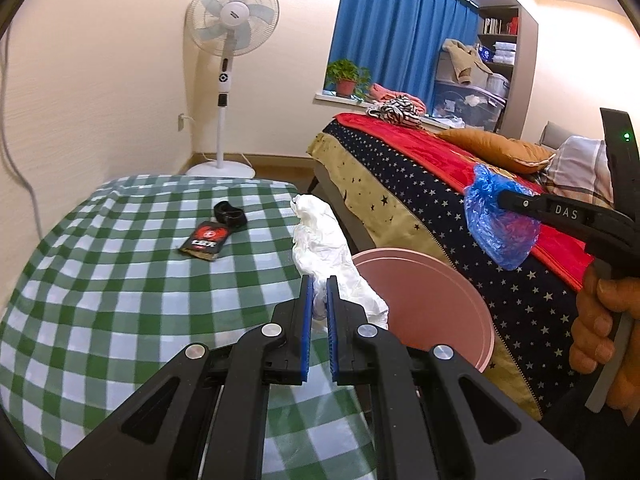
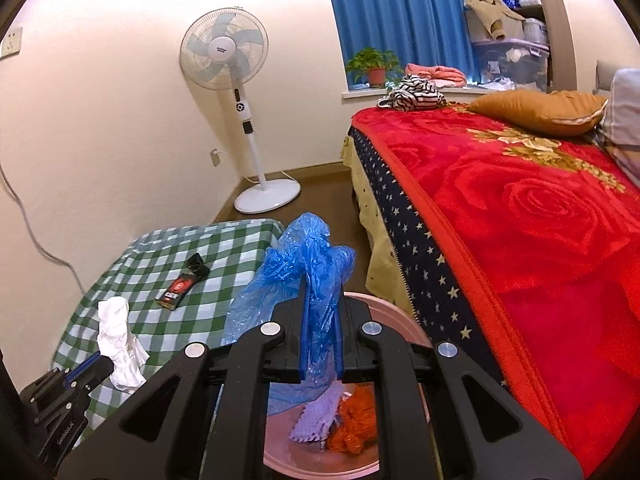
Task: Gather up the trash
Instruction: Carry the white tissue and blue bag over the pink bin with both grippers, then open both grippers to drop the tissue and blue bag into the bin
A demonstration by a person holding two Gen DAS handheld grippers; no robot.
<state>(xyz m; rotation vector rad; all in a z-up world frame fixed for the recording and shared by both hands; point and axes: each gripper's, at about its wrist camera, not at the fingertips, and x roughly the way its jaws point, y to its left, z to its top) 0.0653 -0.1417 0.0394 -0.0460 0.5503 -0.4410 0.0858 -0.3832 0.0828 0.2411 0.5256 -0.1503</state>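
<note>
The white crumpled plastic stands up from the lower centre of the left wrist view, clamped between the blue pads of the left gripper. In the right wrist view the same white piece appears at lower left, above the green checked cloth.

The blue plastic bag is pinched between the pads of the right gripper at the centre of the right wrist view, hanging over the pink bin. In the left wrist view this bag sits at right of centre, at the tip of the right gripper, with a hand on the grip at the right edge.

The pink bin stands between the checked cloth and the bed. Inside it, at the bottom of the right wrist view, lie a lilac piece and an orange piece, touching each other.

On the checked cloth, upper left of the grippers, lie a black-and-red packet and a small black item just beside it.

A standing fan occupies the upper centre against the wall.
</note>
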